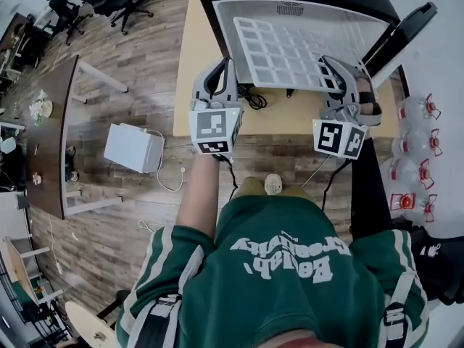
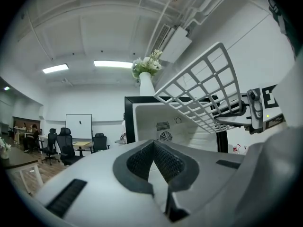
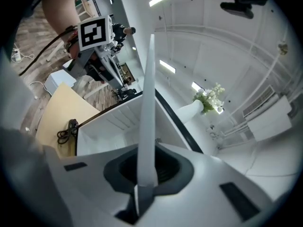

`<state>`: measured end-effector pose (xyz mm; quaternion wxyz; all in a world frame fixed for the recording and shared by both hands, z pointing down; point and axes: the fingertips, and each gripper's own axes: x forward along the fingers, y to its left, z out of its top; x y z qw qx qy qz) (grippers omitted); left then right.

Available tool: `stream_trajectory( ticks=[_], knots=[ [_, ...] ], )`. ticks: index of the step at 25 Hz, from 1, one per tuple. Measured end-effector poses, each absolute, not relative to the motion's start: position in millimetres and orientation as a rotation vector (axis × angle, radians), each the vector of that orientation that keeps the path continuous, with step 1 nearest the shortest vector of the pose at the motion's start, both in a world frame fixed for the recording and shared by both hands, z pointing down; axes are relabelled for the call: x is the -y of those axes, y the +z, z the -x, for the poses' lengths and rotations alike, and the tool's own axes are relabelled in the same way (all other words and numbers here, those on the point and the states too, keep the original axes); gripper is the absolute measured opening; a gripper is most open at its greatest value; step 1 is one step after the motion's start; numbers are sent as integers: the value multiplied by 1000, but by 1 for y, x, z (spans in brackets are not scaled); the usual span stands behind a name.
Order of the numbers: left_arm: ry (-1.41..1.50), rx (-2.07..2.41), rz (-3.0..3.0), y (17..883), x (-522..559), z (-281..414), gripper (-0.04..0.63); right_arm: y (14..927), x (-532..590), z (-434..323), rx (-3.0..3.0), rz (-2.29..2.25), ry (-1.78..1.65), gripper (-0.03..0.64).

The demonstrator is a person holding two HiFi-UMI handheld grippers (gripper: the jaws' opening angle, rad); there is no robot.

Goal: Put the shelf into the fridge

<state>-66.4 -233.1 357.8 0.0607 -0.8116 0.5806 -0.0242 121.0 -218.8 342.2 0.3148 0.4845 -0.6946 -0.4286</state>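
The fridge [image 1: 217,7] stands open on a tan tabletop, black-framed with a white inside [image 2: 147,119]. A white grid shelf [image 1: 290,49] is tilted in front of the opening. My right gripper [image 1: 341,75] is shut on the shelf's right edge. In the right gripper view the shelf [image 3: 147,103] runs edge-on out of the right gripper [image 3: 144,183]. My left gripper [image 1: 220,75] is close beside the shelf's left edge. In its own view the left gripper [image 2: 154,167] has its pads together with nothing between them, and the shelf [image 2: 203,93] hangs up to the right.
The fridge door [image 1: 402,31] swings out to the right. A black cable [image 1: 254,98] lies on the tan tabletop [image 1: 190,64]. A white box [image 1: 134,148] sits on the wood floor, several water bottles [image 1: 413,158] at right. A vase of flowers [image 2: 147,74] tops the fridge.
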Motion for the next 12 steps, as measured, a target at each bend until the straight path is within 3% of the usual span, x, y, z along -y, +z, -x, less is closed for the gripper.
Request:
stream_trajectory(
  ticks=[12],
  knots=[
    [-108, -1709, 2497, 362, 242, 105, -6, 355, 224, -102, 1579, -1136, -1223, 32]
  ],
)
